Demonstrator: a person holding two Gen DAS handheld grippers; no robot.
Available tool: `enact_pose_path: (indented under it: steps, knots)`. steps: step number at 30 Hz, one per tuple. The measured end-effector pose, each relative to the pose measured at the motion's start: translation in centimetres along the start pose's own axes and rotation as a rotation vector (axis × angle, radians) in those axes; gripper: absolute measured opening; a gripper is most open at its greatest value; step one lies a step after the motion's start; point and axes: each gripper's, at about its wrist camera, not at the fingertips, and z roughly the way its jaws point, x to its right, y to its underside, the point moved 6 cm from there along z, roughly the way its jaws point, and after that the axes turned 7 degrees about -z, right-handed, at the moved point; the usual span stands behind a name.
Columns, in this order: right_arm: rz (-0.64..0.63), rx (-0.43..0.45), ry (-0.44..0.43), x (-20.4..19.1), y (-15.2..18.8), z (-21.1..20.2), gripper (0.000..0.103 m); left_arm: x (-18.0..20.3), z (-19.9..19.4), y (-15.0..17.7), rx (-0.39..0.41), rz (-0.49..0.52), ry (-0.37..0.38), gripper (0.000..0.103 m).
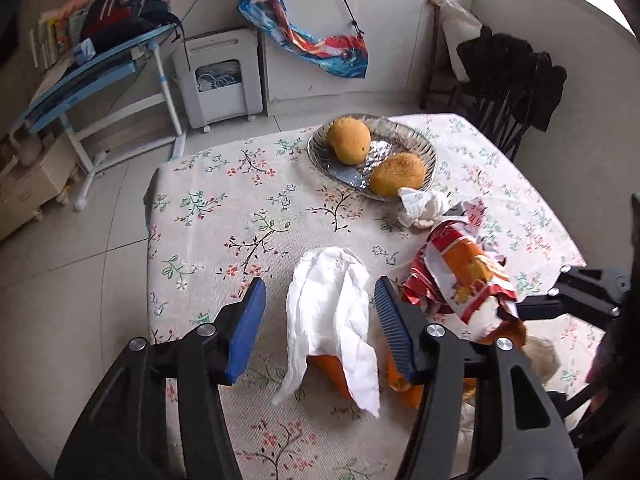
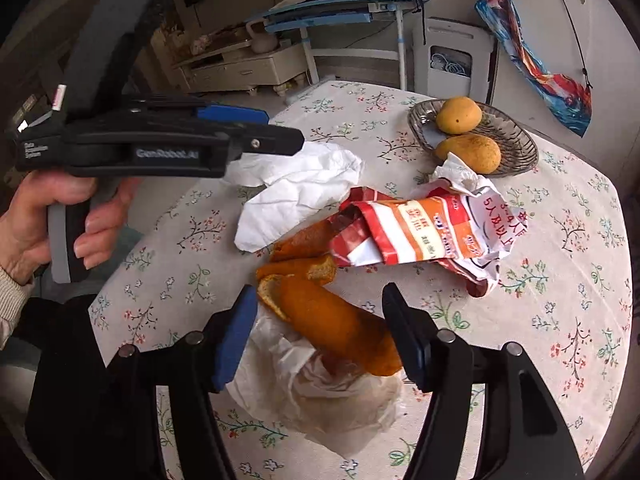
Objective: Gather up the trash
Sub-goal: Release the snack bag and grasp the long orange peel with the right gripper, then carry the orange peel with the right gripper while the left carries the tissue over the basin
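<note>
White tissue [image 1: 332, 312] between spread pads of left claw [image 1: 320, 320], ungripped. Right claw [image 2: 320, 332] open over peel [image 2: 336, 320]. Trash heaped mid-worktop [image 1: 208, 216], near edge, for gathering; wrapper [image 2: 416, 232] alongside.

A lived-in home, by every sign, most likely a dining corner of a living room. Bench [image 1: 208, 216] draped in a floral cloth, with a glass fruit dish [image 1: 430, 148] holding two mangoes [image 1: 349, 140] near its far edge. Dark wooden chair [image 1: 508, 92] hung with black clothing just beyond the far right corner. Pale tiled floor [image 1: 80, 264]. White cupboard doors [image 1: 384, 20] along the back wall, a bright patterned cloth [image 1: 308, 36] hanging over them. White air purifier [image 1: 220, 76] on castors beside a blue-and-white adjustable desk [image 1: 104, 68] piled with a backpack [image 1: 128, 4] and books. Cream drawer cabinet [image 2: 240, 66] with a ceramic jug [image 2: 262, 38] on top.
</note>
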Motion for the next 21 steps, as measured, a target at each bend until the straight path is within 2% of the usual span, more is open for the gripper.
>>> enact_pose_path:
  steps: [3, 6, 8, 9, 11, 14, 16, 21]
  knots:
    - [0.034, -0.034, -0.011, 1.3, 0.7, 0.3, 0.062, 1.1, 3.1, -0.3, -0.075, 0.099, -0.040, 0.055]
    - [0.088, -0.049, -0.069, 2.0, 1.2, 0.6, 0.053, 2.6, 5.4, 0.0, -0.127, 0.194, -0.058, 0.053]
    - [0.098, -0.057, -0.091, 2.1, 1.3, 0.7, 0.048, 3.4, 5.8, 0.1, -0.137, 0.226, -0.039, 0.018]
    - [0.106, -0.054, -0.100, 2.2, 1.3, 0.6, 0.046, 3.6, 5.4, 0.0, -0.131, 0.221, -0.027, 0.014]
    - [0.128, -0.030, -0.121, 2.4, 1.2, 0.2, 0.031, 3.7, 3.8, -0.4, -0.080, 0.193, 0.000, 0.010]
    - [0.178, 0.021, -0.149, 2.9, 0.9, -0.8, 0.022, 2.7, 0.7, -0.5, -0.012, 0.107, 0.038, 0.009]
    - [0.192, 0.049, -0.159, 3.0, 0.8, -1.5, 0.021, 1.8, -1.6, -0.1, 0.029, 0.044, 0.072, 0.009]
    - [0.134, 0.119, -0.203, 1.0, 0.6, -3.5, 0.021, -0.5, -7.6, 2.2, 0.123, -0.107, 0.167, 0.009]
